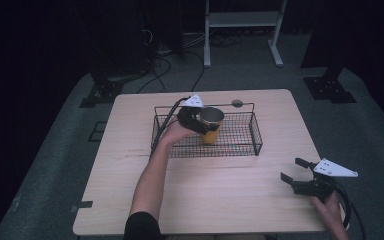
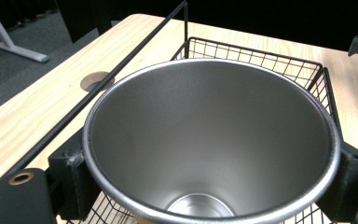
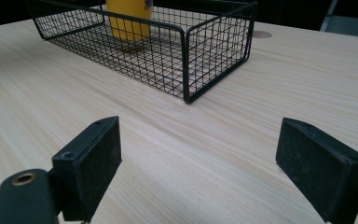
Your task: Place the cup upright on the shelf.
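Gripping the yellow metal cup with a bare steel inside [image 1: 211,123], the left gripper [image 1: 196,120] has its fingers [image 2: 72,175] clamped on either side of the rim. That cup sits inside the black wire basket [image 1: 240,145], toward its 9 o'clock end, on the light wooden table [image 1: 205,195]. At the table's 4 o'clock corner, the right gripper [image 1: 296,171] hovers with fingers [image 3: 91,158] wide apart, holding nothing.

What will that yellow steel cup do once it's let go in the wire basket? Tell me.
The cup looks rigid: its steel wall keeps a round rim under the left hand-held gripper. It is empty inside, so probably light for its size. It narrows toward the base, and the wire basket has a mesh floor, so it may tip if nudged.
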`<state>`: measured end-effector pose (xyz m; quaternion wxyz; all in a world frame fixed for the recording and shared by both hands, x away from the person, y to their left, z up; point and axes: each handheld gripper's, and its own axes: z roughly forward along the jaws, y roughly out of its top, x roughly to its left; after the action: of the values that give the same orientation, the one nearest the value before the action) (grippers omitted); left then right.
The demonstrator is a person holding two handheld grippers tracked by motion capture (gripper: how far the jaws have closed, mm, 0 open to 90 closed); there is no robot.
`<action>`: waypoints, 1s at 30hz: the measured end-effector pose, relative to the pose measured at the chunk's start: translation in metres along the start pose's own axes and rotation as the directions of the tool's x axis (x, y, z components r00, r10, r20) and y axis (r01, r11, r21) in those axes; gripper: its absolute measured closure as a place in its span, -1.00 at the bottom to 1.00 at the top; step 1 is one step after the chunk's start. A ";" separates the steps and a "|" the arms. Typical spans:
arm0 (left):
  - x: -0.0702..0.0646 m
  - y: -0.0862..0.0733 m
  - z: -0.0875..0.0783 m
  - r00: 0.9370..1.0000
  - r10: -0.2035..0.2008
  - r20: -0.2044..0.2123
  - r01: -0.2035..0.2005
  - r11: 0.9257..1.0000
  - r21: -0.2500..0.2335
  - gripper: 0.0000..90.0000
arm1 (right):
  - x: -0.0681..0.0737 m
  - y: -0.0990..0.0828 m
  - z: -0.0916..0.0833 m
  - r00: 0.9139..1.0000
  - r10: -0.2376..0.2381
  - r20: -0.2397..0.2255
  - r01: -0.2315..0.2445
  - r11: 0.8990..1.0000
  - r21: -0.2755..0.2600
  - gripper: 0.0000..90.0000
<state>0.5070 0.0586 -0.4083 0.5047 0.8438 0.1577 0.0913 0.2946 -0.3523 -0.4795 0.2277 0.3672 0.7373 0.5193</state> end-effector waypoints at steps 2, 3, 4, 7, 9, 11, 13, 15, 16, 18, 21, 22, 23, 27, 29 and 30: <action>0.000 -0.001 0.002 1.000 0.000 -0.002 0.000 1.000 0.008 -0.72 | 0.000 0.000 0.000 1.000 -0.001 0.000 0.001 1.000 0.000 -0.71; 0.000 -0.001 0.002 1.000 0.004 -0.004 -0.004 1.000 0.013 -0.72 | 0.000 0.000 0.000 1.000 0.000 -0.001 0.000 1.000 0.000 -0.71; 0.000 -0.001 0.002 1.000 0.006 -0.006 -0.006 1.000 0.014 -0.72 | 0.000 0.000 0.000 1.000 0.000 -0.001 0.000 1.000 -0.001 -0.71; 0.000 -0.001 0.003 1.000 0.007 -0.005 -0.007 1.000 0.017 -0.73 | 0.000 0.000 0.000 1.000 0.002 -0.001 -0.002 1.000 -0.001 -0.71; -0.001 -0.001 0.004 1.000 0.016 -0.001 -0.016 0.999 0.031 -0.73 | 0.000 0.000 0.000 1.000 0.001 -0.002 -0.001 1.000 -0.001 -0.71; -0.002 -0.002 0.005 1.000 0.024 0.001 -0.024 0.999 0.041 -0.73 | 0.000 0.000 0.000 1.000 0.001 -0.002 -0.001 1.000 -0.001 -0.71; -0.003 -0.003 0.007 1.000 0.030 0.005 -0.030 0.998 0.060 -0.74 | 0.000 0.000 0.000 1.000 0.001 -0.002 -0.001 1.000 -0.001 -0.71; -0.004 -0.005 0.008 0.999 0.033 0.011 -0.033 0.997 0.063 -0.74 | 0.000 0.000 0.000 1.000 0.002 -0.002 -0.002 1.000 -0.001 -0.71; -0.004 -0.005 0.008 0.999 0.033 0.011 -0.033 0.997 0.063 -0.75 | 0.000 0.000 0.000 1.000 0.002 -0.002 -0.002 1.000 -0.001 -0.71; -0.004 -0.004 0.008 0.999 0.040 0.012 -0.041 0.997 0.063 -0.75 | 0.000 0.000 0.000 1.000 0.001 -0.002 -0.001 1.000 -0.001 -0.71; -0.006 -0.004 0.007 0.998 0.056 0.013 -0.057 0.996 0.075 -0.75 | 0.000 0.000 0.000 1.000 0.002 -0.002 -0.002 1.000 -0.001 -0.71; -0.006 -0.004 0.007 0.998 0.056 0.013 -0.057 0.996 0.075 -0.75 | 0.000 0.000 0.000 1.000 0.002 -0.002 -0.002 1.000 -0.001 -0.71; -0.006 -0.004 0.007 0.998 0.058 0.012 -0.059 0.995 0.077 -0.75 | 0.000 0.000 0.000 1.000 0.002 -0.002 -0.002 1.000 -0.001 -0.71; -0.007 -0.003 0.005 0.998 0.056 0.004 -0.057 0.995 0.078 -0.80 | 0.000 0.000 0.000 1.000 0.002 -0.002 -0.002 1.000 -0.001 -0.71; -0.007 -0.003 0.005 0.999 0.052 -0.002 -0.052 0.996 0.075 -0.84 | 0.000 0.000 0.000 1.000 0.002 -0.002 -0.002 1.000 -0.001 -0.71; -0.007 -0.003 0.005 0.999 0.054 -0.007 -0.053 0.996 0.078 -0.84 | 0.000 0.000 0.000 1.000 0.002 -0.002 -0.002 1.000 -0.001 -0.71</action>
<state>0.5012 0.0530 -0.4132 0.4679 0.8664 0.1409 0.1025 0.2945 -0.3525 -0.4795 0.2265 0.3671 0.7370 0.5203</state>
